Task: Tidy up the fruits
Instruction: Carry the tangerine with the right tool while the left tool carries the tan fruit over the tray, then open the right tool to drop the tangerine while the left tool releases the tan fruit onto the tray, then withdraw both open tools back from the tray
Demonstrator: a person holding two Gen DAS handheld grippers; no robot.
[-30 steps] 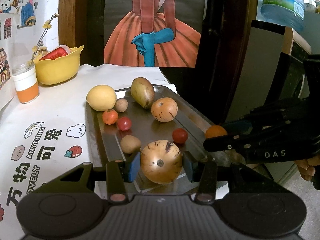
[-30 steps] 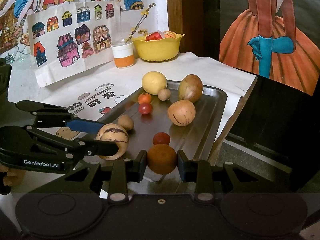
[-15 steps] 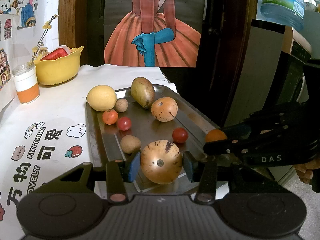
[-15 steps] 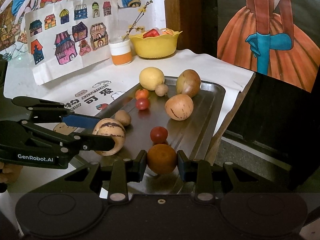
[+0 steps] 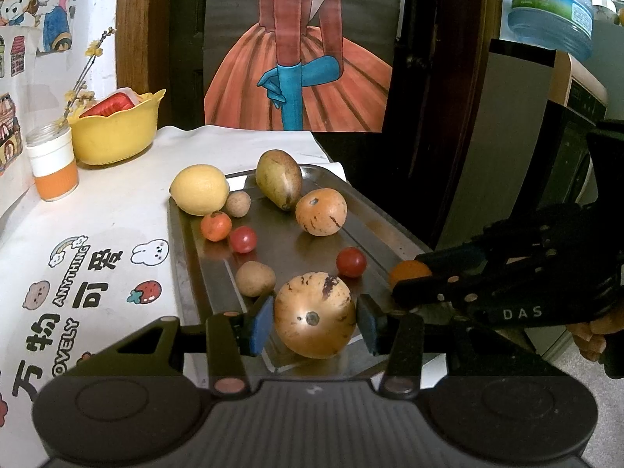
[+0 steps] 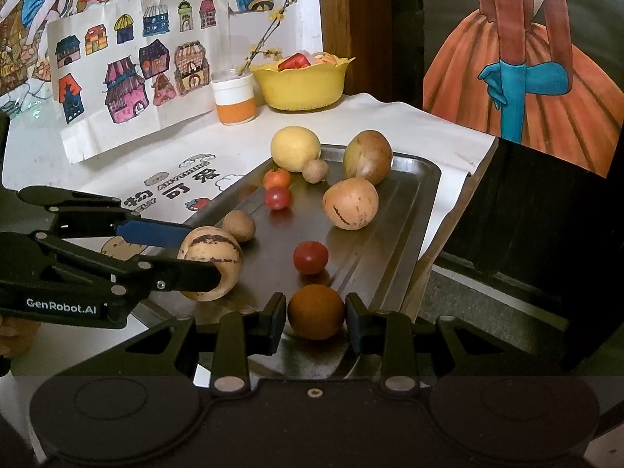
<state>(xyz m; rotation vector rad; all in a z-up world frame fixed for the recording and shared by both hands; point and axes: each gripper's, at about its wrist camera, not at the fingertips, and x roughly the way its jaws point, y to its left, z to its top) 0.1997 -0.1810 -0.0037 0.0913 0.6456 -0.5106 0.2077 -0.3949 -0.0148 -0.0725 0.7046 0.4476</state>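
Honestly, both claws only loosely pinched fruit at the steel tray's [image 6: 423, 179] near end: left claw [image 5: 314, 321] the striped melon [image 5: 315, 314], right claw [image 6: 315, 318] the orange [image 6: 316, 312]; either could've rolled off.

White printed tablecloth [image 5: 117, 210], metal tray [image 6: 413, 195], yellow bowl [image 6: 302, 85], orange-and-white cup [image 6: 235, 99] standing on it

We see a metal tray [image 6: 413, 195] with a dull, brushed sheen that mirrors the fruit faintly, lying on a matt white printed cloth [image 5: 117, 210]. The yellow bowl [image 6: 304, 85] looks like smooth plastic, and the striped melon [image 5: 315, 319] has a glossy skin.
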